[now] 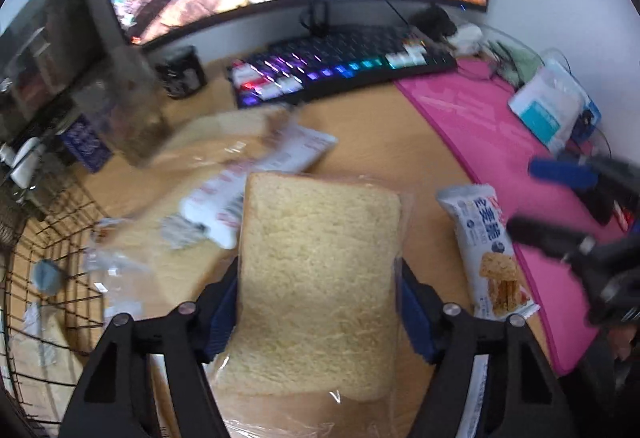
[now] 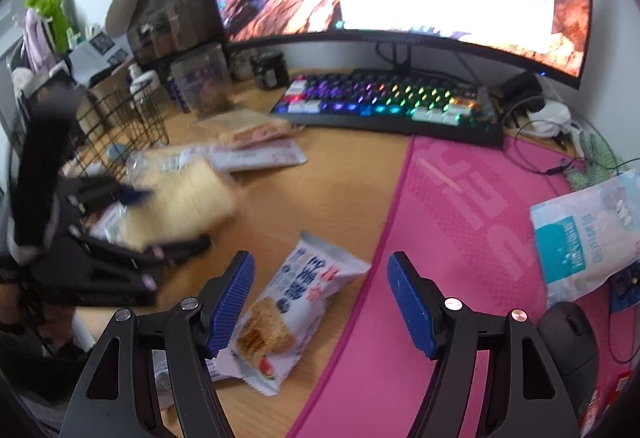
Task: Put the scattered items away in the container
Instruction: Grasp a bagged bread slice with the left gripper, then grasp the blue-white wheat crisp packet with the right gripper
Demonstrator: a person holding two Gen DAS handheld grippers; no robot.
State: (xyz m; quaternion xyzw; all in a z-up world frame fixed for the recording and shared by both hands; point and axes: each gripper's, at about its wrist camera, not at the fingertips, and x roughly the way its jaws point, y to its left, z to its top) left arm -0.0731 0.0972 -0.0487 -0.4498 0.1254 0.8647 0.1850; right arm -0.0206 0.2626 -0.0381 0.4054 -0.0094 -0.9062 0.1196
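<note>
Bread slice (image 1: 320, 278) was pinched in left gripper (image 1: 320, 308) fingers, not yet in wire basket (image 1: 60, 238); snack packet (image 2: 296, 302) (plus other bread bags) remained on tabletop (image 2: 320, 198); right gripper (image 2: 320, 302) fingers spread, empty.

Blurred, hidden and cut-off parts

The bread (image 1: 316, 278) hides the left gripper (image 1: 318, 312) pads; packets (image 1: 224, 194) beyond it are smeared. The basket (image 1: 44, 258) leftward runs off frame. In the right view, the left gripper (image 2: 132, 198) is blurred.
</note>
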